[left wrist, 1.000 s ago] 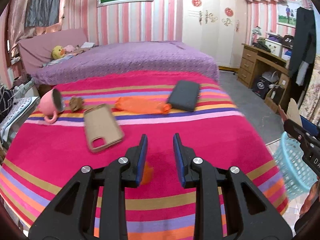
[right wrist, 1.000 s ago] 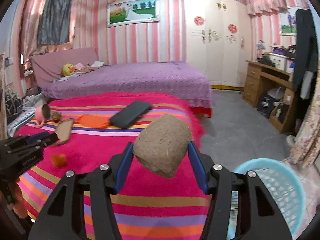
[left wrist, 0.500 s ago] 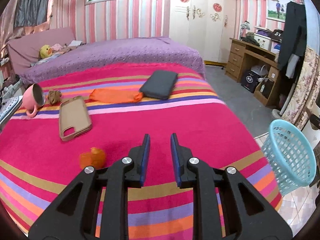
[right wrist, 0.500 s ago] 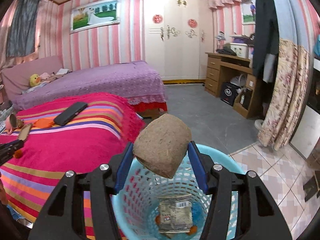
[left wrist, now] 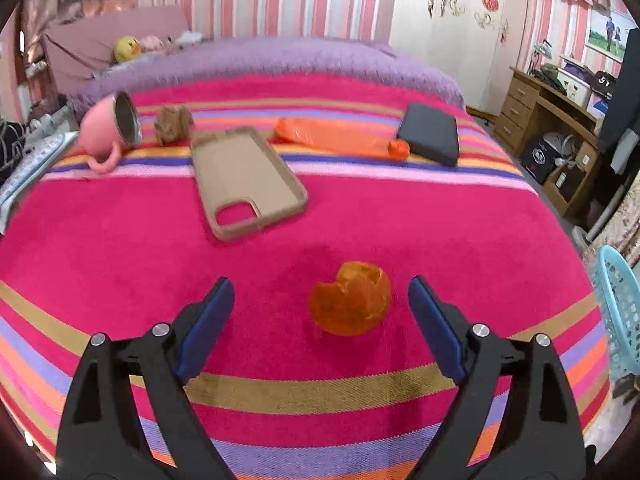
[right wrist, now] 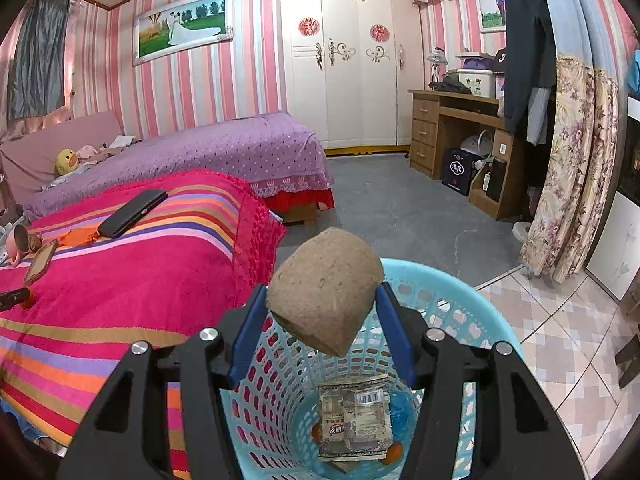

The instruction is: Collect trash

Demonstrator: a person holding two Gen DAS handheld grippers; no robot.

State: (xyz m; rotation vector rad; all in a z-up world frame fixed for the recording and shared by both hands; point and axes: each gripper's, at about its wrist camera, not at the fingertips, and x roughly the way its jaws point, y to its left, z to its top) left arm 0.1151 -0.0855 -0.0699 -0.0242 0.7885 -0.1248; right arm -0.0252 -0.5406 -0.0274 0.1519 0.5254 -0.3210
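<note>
My left gripper is open over the striped bed, its jaws wide on either side of an orange peel lying on the blanket. My right gripper is shut on a brown cardboard tube and holds it above the light blue basket, which holds a crumpled wrapper. An orange plastic bag and a brown crumpled ball lie farther back on the bed.
On the bed lie a tan phone case, a tipped pink mug and a dark wallet. The basket rim shows at the bed's right edge. A purple bed, wooden desk and floral curtain stand beyond.
My left gripper has opened wide and moved down around the orange peel. My right gripper carried the tube from the bed to above the basket and holds still there.
</note>
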